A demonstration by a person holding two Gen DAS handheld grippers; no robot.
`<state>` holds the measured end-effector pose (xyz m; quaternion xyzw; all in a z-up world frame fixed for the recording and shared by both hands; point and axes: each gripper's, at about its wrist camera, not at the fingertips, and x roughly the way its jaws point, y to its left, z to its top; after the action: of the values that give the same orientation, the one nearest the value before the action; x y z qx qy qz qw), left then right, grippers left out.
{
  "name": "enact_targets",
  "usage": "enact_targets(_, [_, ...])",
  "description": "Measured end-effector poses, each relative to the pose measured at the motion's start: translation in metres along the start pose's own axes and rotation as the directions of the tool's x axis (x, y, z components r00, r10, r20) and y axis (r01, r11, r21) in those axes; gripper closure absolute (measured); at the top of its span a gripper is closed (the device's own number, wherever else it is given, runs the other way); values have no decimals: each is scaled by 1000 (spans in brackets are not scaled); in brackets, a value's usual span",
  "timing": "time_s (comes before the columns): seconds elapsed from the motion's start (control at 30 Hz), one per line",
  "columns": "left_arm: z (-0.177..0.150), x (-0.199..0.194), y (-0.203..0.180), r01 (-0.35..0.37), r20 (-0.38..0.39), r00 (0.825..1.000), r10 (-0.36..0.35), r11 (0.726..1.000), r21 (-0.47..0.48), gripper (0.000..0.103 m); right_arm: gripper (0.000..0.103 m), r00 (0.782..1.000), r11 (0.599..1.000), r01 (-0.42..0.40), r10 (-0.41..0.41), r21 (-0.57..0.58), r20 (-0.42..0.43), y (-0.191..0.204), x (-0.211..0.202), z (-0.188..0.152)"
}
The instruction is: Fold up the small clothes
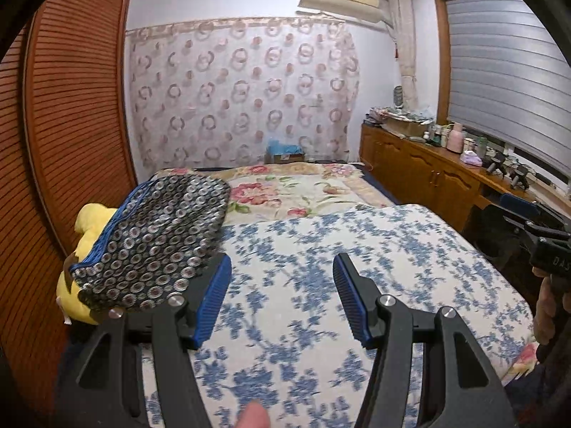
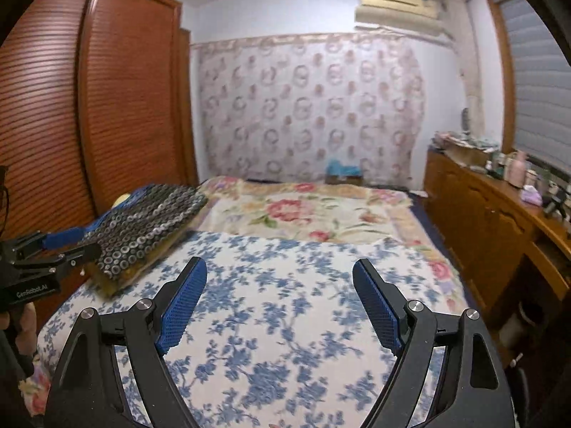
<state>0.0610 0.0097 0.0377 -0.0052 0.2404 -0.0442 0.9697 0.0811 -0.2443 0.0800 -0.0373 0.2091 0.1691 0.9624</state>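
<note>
Left wrist view: left gripper (image 1: 282, 274) hangs over the blue-flowered sheet (image 1: 321, 249), jaws parted with nothing between them, pads touching nothing

Garment spot: patterned dark cloth (image 1: 157, 235) with a blue trim sits folded at the bed's left edge, on top of something yellow (image 1: 89, 224), plush toy maybe, can't tell for sure

Other hand: right gripper (image 1: 535, 221) pokes in at the bed's right edge, too side-on here to read the jaws

Right wrist view: right gripper (image 2: 280, 281) is spread wide over the same sheet, totally empty, not touching fabric

Cloth from here: same patterned piece (image 2: 150, 224) at the left edge, looks like a flat stack already; left gripper (image 2: 71, 246) just beside its near corner, can't tell if it's touching

Handling guess: thin, soft, floppy and light, so it'll sag from any single pinch; I'd take two corners along the blue trim, or scoop a folded edge

Risk: fold probably slumps if dragged over the sheet
</note>
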Motion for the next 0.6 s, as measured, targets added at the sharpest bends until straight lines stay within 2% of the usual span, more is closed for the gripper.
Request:
enact_targets(0.23, [7, -7, -13, 10, 15, 1000, -10, 1000, -16, 44, 17, 998, 998, 51, -52, 22, 34, -8, -19, -1])
enact_targets(0.6, [3, -9, -13, -23, 23, 999, 23, 1000, -13, 44, 17, 998, 998, 51, -52, 22, 30, -6, -20, -5])
